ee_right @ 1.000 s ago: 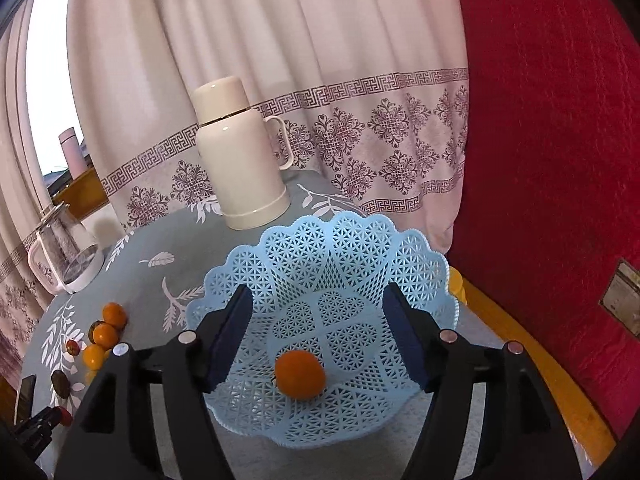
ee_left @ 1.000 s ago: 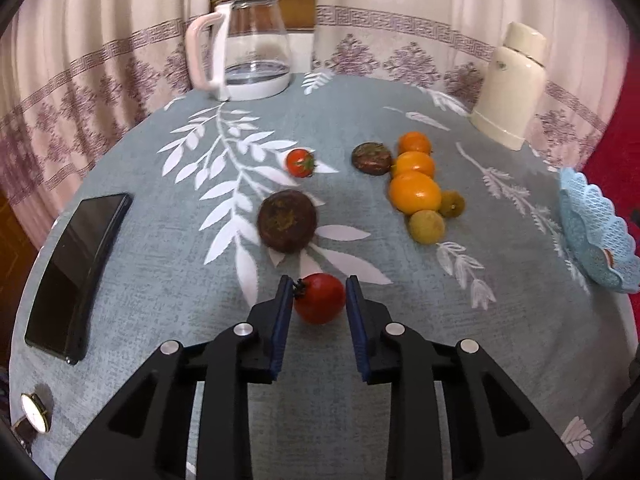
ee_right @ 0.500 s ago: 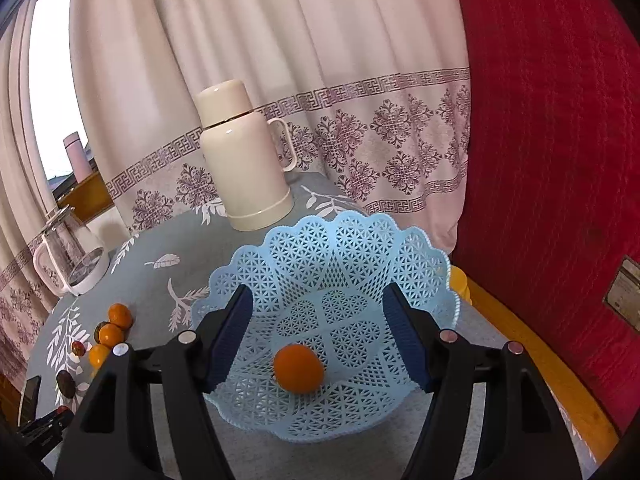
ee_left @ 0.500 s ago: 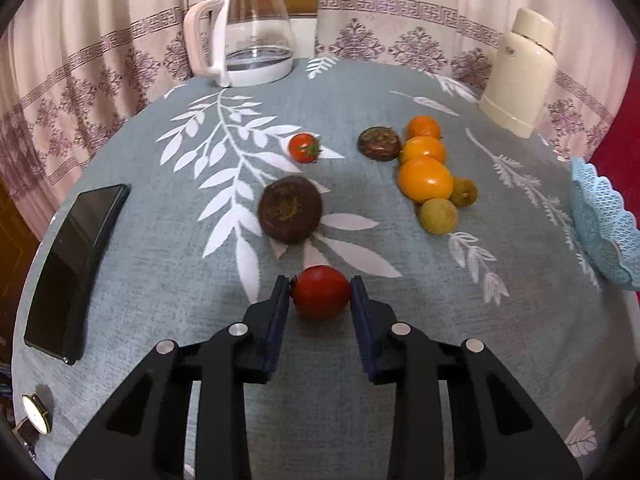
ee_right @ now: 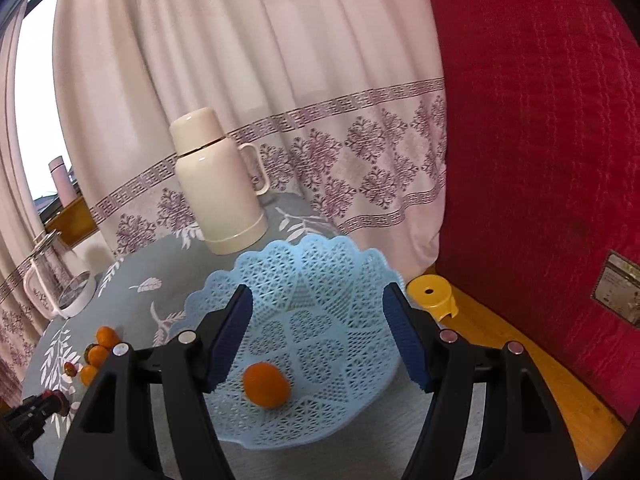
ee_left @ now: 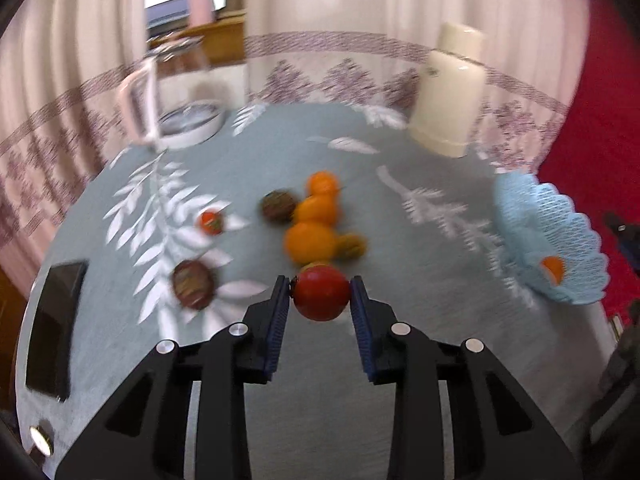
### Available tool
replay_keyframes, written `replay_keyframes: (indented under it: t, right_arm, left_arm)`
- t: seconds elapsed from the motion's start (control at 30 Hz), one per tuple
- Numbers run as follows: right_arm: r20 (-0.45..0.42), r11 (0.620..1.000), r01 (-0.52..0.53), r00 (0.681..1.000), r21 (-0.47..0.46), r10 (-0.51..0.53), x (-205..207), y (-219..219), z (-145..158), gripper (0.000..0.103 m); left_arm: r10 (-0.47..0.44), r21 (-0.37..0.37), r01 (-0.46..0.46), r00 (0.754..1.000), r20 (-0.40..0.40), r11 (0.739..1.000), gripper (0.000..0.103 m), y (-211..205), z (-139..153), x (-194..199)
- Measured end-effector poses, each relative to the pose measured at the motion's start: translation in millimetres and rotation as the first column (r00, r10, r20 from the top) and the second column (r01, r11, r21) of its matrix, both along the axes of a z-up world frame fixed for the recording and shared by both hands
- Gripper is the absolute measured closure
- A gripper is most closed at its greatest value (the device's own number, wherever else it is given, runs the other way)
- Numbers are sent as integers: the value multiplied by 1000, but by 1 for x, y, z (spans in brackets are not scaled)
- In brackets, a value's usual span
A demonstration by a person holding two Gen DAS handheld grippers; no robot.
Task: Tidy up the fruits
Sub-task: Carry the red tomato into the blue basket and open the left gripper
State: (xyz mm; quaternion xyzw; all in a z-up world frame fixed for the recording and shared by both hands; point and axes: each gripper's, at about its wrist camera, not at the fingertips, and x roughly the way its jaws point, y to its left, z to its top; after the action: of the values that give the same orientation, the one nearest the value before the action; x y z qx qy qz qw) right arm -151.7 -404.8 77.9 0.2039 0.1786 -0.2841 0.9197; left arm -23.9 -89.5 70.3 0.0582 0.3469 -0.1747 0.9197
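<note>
My left gripper (ee_left: 320, 300) is shut on a red tomato (ee_left: 321, 298) and holds it above the table. Beyond it lie several oranges (ee_left: 310, 242), a small green fruit (ee_left: 352, 246), two dark fruits (ee_left: 193, 284) and a small red tomato (ee_left: 211, 222). The light blue lattice basket (ee_left: 520, 216) stands at the right with one orange (ee_left: 552, 268) in it. My right gripper (ee_right: 320, 340) is open and empty over the basket (ee_right: 320, 264), above its orange (ee_right: 266, 384).
A cream thermos (ee_left: 450, 92) and a glass kettle (ee_left: 176, 92) stand at the back of the table. A black phone (ee_left: 54, 324) lies at the left edge. A yellow stool (ee_right: 430, 296) and red wall are right of the basket.
My left gripper has closed on the red tomato, lifted it and swung right toward the basket. My right gripper has drawn back a little over the basket.
</note>
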Motion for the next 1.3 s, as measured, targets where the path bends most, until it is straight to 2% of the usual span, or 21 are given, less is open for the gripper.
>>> replay_keyframes:
  t: [0.2, 0.47, 0.73, 0.93, 1.0, 1.03, 1.07, 1.13, 1.2, 1.3]
  right_arm:
    - [0, 999, 30, 1000, 21, -30, -4, -11, -5, 35]
    - [-8, 998, 45, 999, 32, -44, -4, -11, -14, 35]
    - [2, 997, 71, 997, 20, -71, -6, -10, -17, 34]
    - [13, 996, 84, 996, 15, -84, -7, -10, -18, 31]
    - [17, 996, 92, 996, 20, -92, -8, -11, -18, 31]
    - [17, 995, 94, 995, 20, -95, -8, -11, -18, 31]
    - [18, 995, 97, 995, 21, -97, -8, -11, -18, 31]
    - [19, 995, 100, 995, 18, -100, -9, -11, -19, 30]
    - [22, 994, 104, 994, 15, -104, -9, -10, -19, 28]
    - [34, 994, 112, 993, 11, -112, -11, -10, -18, 27]
  left_arm:
    - [-120, -10, 120, 992, 31, 993, 71, -57, 20, -5]
    - [-273, -42, 275, 961, 45, 961, 71, -128, 30, -14]
    - [-335, -58, 334, 942, 0, 941, 71, -171, 18, -11]
    - [-357, -60, 356, 934, -14, 933, 69, -185, 9, -9]
    - [-357, -69, 355, 934, -21, 932, 53, -186, 7, -8]
    - [-350, -77, 347, 937, -17, 935, 37, -184, 8, -8]
    - [-342, -85, 340, 940, -10, 936, 26, -181, 8, -8]
    - [-332, -97, 331, 943, 2, 939, 21, -178, 9, -7]
    - [-320, -99, 319, 947, 13, 942, 8, -174, 10, -6]
    - [-290, -95, 292, 956, 43, 952, 3, -168, 12, -6]
